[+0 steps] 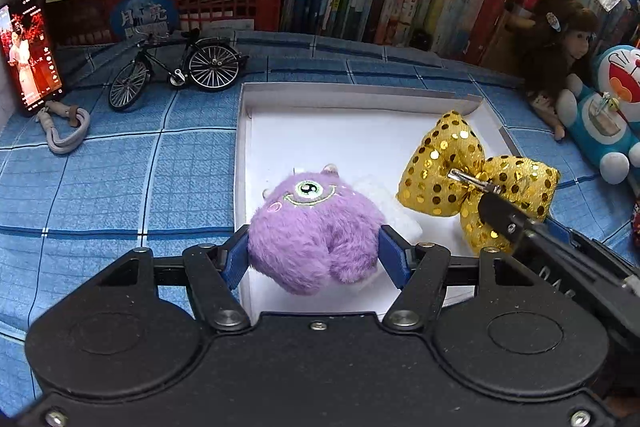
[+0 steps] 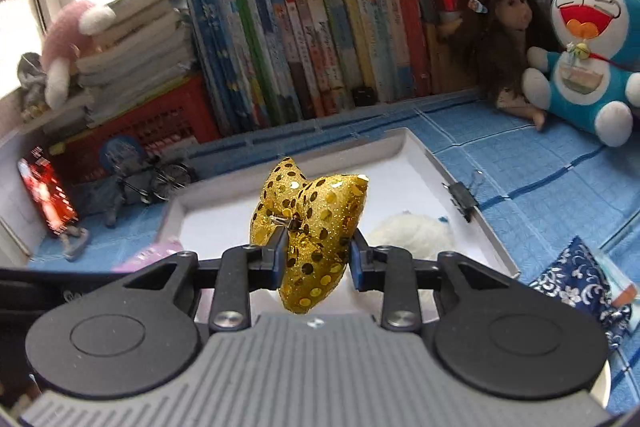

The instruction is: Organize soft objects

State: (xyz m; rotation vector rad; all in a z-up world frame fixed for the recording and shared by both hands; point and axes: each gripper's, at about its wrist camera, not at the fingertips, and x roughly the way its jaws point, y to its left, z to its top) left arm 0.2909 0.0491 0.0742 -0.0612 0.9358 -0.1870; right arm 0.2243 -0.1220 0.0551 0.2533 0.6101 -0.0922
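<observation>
The left gripper point(image 1: 313, 251) held a fuzzy purple one-eyed plush point(image 1: 316, 227) between its blue fingers point(image 1: 236, 259), above a shallow white tray point(image 1: 240, 155) on a blue checked surface point(image 1: 120, 187). The right gripper point(image 2: 316, 259) had its fingers point(image 2: 358, 263) clamped on a gold sequinned bow point(image 2: 316, 223) over the same tray. A white fluffy item point(image 2: 412, 233), possibly another plush, lay in the tray.

left tool point(image 1: 312, 251): black body, blue pads, silver screws | right tool point(image 2: 316, 259): grey ribbed body, blue pads
</observation>
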